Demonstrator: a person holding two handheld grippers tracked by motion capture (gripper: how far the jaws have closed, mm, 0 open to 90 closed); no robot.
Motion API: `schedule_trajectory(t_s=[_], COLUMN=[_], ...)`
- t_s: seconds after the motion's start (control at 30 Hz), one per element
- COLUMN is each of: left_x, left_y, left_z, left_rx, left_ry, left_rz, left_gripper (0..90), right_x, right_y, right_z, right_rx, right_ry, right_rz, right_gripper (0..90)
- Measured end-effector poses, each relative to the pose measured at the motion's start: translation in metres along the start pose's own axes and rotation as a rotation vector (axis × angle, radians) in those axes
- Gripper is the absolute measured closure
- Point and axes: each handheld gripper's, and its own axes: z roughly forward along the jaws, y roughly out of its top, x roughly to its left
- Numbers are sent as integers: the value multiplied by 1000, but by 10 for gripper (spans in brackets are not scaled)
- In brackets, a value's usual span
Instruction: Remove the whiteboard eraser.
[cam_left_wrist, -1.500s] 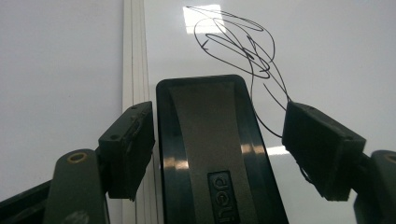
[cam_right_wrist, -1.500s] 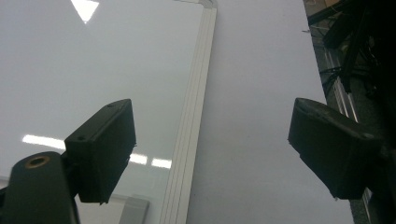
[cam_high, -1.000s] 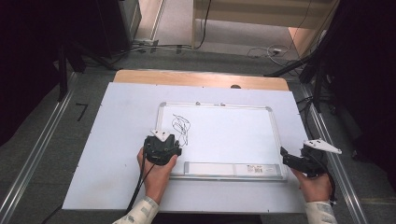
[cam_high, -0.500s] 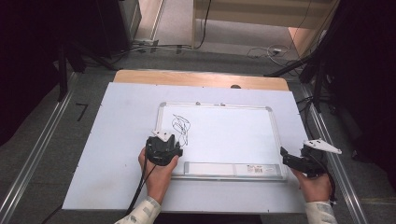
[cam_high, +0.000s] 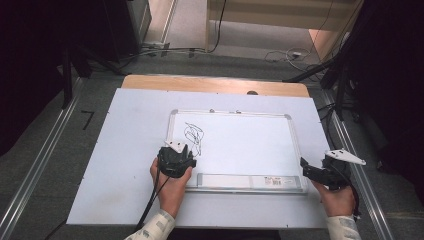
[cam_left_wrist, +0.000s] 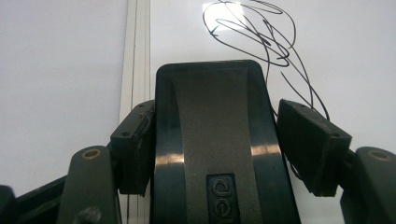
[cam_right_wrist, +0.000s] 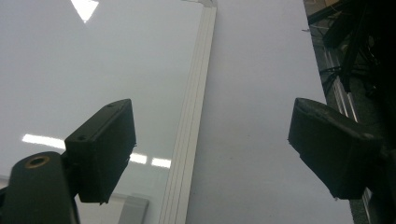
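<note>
Presently the left claw (cam_left_wrist: 219, 140) holds a dark eraser (cam_left_wrist: 215, 140) between its jaws: the left pad touches its side, while the right pad stands slightly off it, the jaws having just been closing. It sits at the lower left of the whiteboard (cam_high: 250, 145), just below the black scribble (cam_high: 194, 135). The right claw (cam_right_wrist: 210, 154) is spread wide with nothing in it, straddling the whiteboard's right frame above the desk (cam_high: 125, 150)
</note>
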Motion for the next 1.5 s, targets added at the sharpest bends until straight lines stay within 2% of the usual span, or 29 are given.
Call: schedule_trajectory(t_s=[0.3,1.13,1.3,1.33,1.37,1.4,1.5], left_x=[3,7,7,4,4,2,1], left_y=[2,4,5,9,9,16,25], left_z=[-1,-4,-8,-15,-15,-23,-28], left_rx=[1,16,-1,-37,-37,-62,-79], left_ry=[-12,-60,-69,-70,-70,-71,-75], left_rz=[-31,-54,-58,-50,-50,-36,-29], left_gripper=[406,408,408,407,407,407,407], right_x=[0,-1,-1,-1,-1,-1,0], right_y=[0,0,0,0,0,0,0], right_z=[0,1,1,1,1,1,1], right_rx=[1,-2,-2,-1,-1,0,0], right_ry=[0,-4,-3,-3,-3,-4,-3], right_rz=[1,4,4,4,4,5,4], right_gripper=[136,136,136,136,136,136,136])
